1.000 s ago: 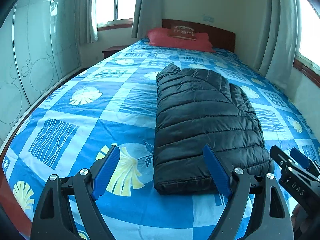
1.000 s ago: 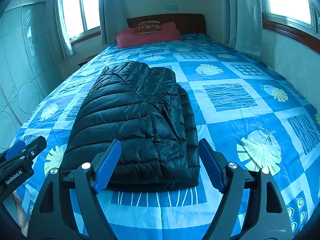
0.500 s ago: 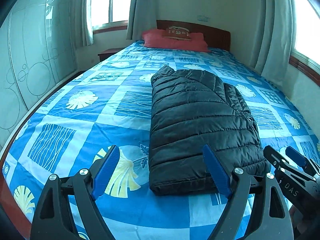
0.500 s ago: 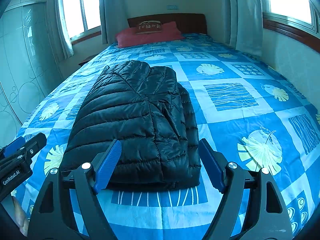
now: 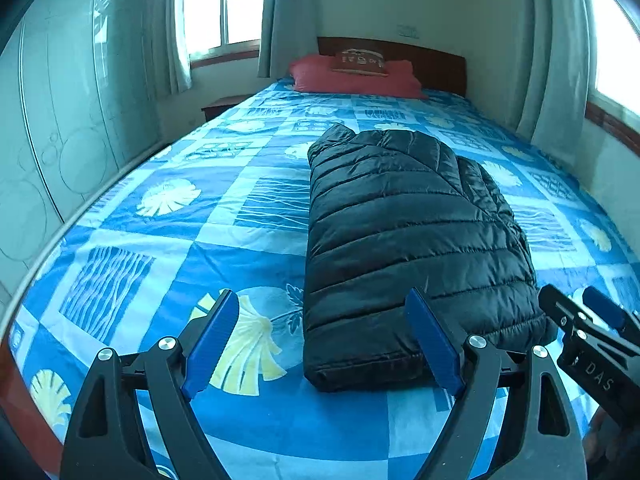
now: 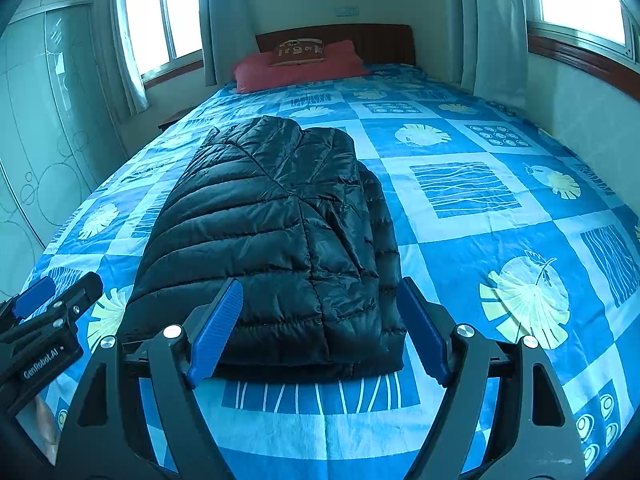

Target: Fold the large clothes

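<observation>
Since a second ago my left gripper (image 5: 322,340) has drawn back and tipped a little, so the black puffer jacket (image 5: 404,240) sits lower and farther right in its view and more of the wall above the headboard (image 5: 432,64) shows; my right gripper (image 6: 320,328) has hardly shifted, and the jacket itself lies as it did. Its near hem is partly hidden behind my blue finger pads (image 6: 216,332) in the right wrist view, and in the left wrist view one pad (image 5: 432,344) covers part of its near edge, so I cannot make out how the layers stack underneath. Both of my grippers are spread wide with nothing between the fingers; neither touches the jacket, which lies folded lengthwise into a long bundle on the blue patterned bedspread (image 5: 160,240), near the foot of the bed and running toward the red pillow (image 5: 352,80). From the left wrist, the jacket's smooth folded side faces me and my right gripper (image 5: 588,328) pokes in at the right edge, cut off by the frame, its "DAS" lettering only partly readable. From the right wrist, I see the stacked, rumpled edges along the jacket's (image 6: 276,236) right side, plus my left gripper (image 6: 52,312) at the lower left, also cropped. A small brown cushion (image 6: 300,50) rests on the pillow (image 6: 296,66); its print is too small to read.
</observation>
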Demonstrator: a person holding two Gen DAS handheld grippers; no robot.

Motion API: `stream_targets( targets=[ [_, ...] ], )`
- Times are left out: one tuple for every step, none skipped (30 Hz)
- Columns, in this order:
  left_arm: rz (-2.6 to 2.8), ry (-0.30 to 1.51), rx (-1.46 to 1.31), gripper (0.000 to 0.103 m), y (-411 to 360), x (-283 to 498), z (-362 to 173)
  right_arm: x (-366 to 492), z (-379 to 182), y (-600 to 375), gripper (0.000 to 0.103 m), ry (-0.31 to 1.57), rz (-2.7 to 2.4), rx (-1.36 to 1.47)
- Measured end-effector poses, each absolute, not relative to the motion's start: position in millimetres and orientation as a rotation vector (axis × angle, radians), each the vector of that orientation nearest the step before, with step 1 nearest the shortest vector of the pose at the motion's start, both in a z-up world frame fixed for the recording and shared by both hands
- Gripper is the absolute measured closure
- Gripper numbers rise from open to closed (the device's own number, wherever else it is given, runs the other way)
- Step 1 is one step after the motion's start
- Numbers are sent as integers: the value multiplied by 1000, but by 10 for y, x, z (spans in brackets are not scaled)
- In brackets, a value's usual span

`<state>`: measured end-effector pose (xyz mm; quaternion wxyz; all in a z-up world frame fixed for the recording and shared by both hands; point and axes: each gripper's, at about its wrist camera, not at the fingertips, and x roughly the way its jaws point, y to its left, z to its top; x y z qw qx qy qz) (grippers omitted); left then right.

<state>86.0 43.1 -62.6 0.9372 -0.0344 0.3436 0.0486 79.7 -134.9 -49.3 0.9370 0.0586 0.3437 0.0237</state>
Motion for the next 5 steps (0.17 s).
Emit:
stream_targets(
  targets=[
    [95,708,-82,19,452,873,-634,799,-496,-1357,24,702,50,123],
    [98,715,-90,19,469,881,-645,803,-501,-1367,24,704,53,130],
    [102,724,-99,19,492,893,-662,804,-503,-1379,24,704,56,135],
    [101,732,-109,19,510,901,-676,808,-507,-1396,24,705,58,144],
    [94,749,-126,19,540,920,-702,813,-512,-1412,24,706,59,152]
  ],
)
